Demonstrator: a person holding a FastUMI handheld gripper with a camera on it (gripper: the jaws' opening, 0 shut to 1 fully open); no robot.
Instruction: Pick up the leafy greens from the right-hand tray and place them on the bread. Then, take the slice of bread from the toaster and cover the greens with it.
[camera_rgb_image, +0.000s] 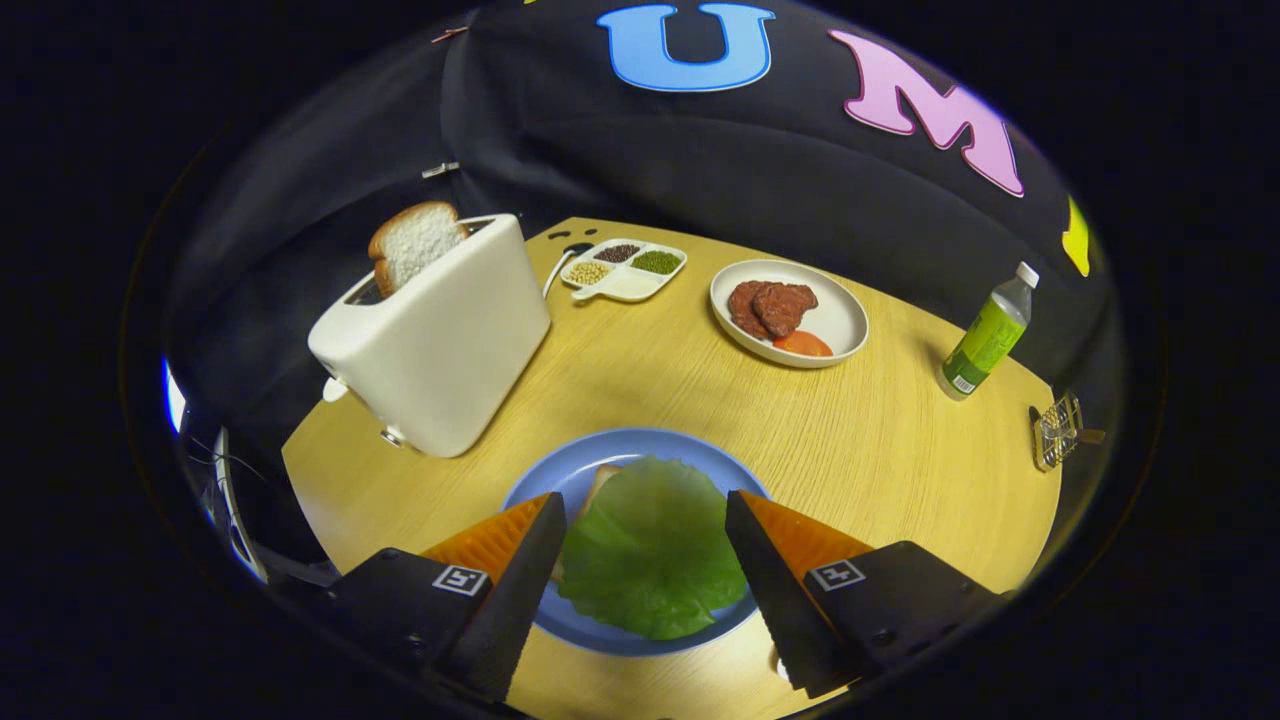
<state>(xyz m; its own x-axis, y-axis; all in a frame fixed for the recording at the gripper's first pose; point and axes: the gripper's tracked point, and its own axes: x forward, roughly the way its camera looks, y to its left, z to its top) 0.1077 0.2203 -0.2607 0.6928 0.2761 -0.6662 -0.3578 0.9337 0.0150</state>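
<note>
Leafy greens (652, 548) lie on the bread (598, 485) on the blue plate (580, 468) at the worktop's (640, 370) near edge. Gripper (640, 560) is open and empty, fingers flanking the greens. Toast slice (415, 243) stands upright in the toaster (435, 345) at the left edge: light, stiff, crumbly. Grip its exposed top across the flat faces, gently.

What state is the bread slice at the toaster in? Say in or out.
In. The bread slice stands upright in the toaster slot, top half sticking out. The open gripper hangs over the lettuce.
</note>
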